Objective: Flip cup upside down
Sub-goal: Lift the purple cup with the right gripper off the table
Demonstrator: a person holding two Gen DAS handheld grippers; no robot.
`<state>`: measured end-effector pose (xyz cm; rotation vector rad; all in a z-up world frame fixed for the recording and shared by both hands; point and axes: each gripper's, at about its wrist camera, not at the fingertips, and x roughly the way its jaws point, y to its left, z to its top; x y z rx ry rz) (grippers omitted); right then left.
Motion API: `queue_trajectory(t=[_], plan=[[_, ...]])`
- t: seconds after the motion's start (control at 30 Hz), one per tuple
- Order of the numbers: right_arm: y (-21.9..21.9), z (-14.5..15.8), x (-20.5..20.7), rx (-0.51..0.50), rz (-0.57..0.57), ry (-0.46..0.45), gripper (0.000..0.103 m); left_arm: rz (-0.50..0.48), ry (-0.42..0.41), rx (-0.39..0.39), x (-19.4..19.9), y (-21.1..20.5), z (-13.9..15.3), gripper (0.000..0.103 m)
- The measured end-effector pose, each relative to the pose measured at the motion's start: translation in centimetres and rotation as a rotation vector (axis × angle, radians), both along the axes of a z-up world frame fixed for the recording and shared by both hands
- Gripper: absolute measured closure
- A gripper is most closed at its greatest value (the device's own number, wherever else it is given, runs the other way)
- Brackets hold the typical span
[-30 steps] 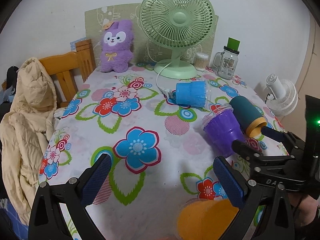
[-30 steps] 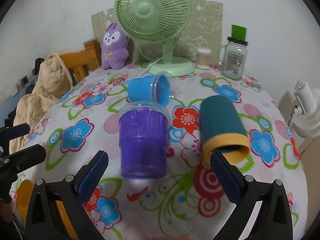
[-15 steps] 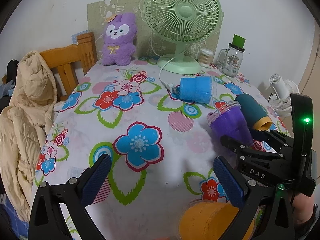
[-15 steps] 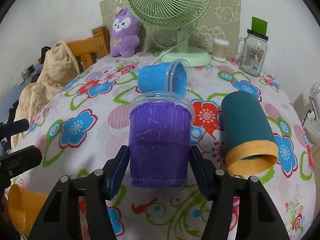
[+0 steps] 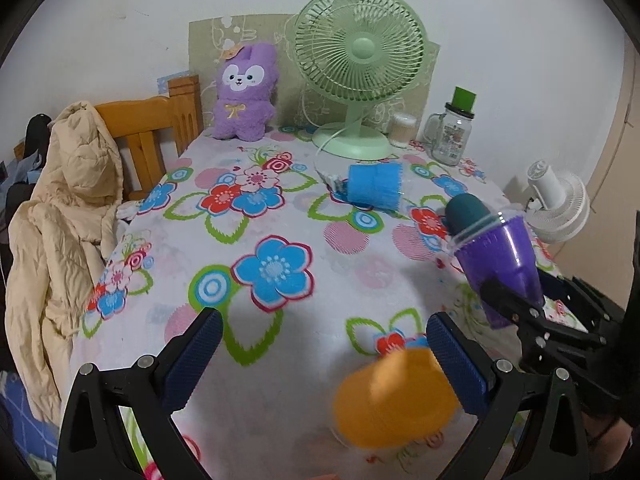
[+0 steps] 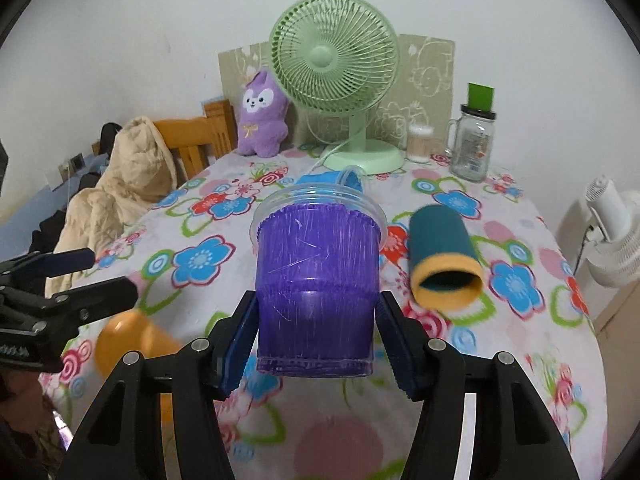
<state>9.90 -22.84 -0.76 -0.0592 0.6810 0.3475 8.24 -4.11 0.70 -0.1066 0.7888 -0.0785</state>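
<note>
The purple cup point(image 6: 316, 292) looks like thin, clear-walled plastic with a purple liner: light, smooth and a little springy, so I judge it could squash or slip if I squeeze hard. The lower body near the base seems the sensible place to hold, well away from the flared clear rim, which looks flimsy.

That is where my right hand-held gripper point(image 6: 316, 336) has it: the two blue pads point(image 6: 240, 344) press the cup's sides near the base, closed to the cup's width. The cup is off the table point(image 6: 520, 340), tilted with its mouth pointing away from me; in the left wrist view it point(image 5: 500, 256) hangs above the flowered cloth near the table's right edge, rim up and leaning left.

My left hand-held gripper point(image 5: 320, 352) is spread wide and holds nothing; it hovers low over the table, with an orange cup point(image 5: 396, 396) just under its right finger.
</note>
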Motion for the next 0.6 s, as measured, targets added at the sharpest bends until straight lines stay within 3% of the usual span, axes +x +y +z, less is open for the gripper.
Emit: queue_trajectory(t=[0.33, 0.6], plan=[[-2.1, -2.9, -4.1, 0.06, -0.069, 0.07, 0.041, -0.023, 0.038, -0.059, -3.3, -2.2, -1.4, 0.0], [-2.7, -4.4, -5.0, 0.081, -0.079, 0.108, 0.04, -0.031, 0.062, -0.035, -4.8, -3.7, -2.3, 0.0]])
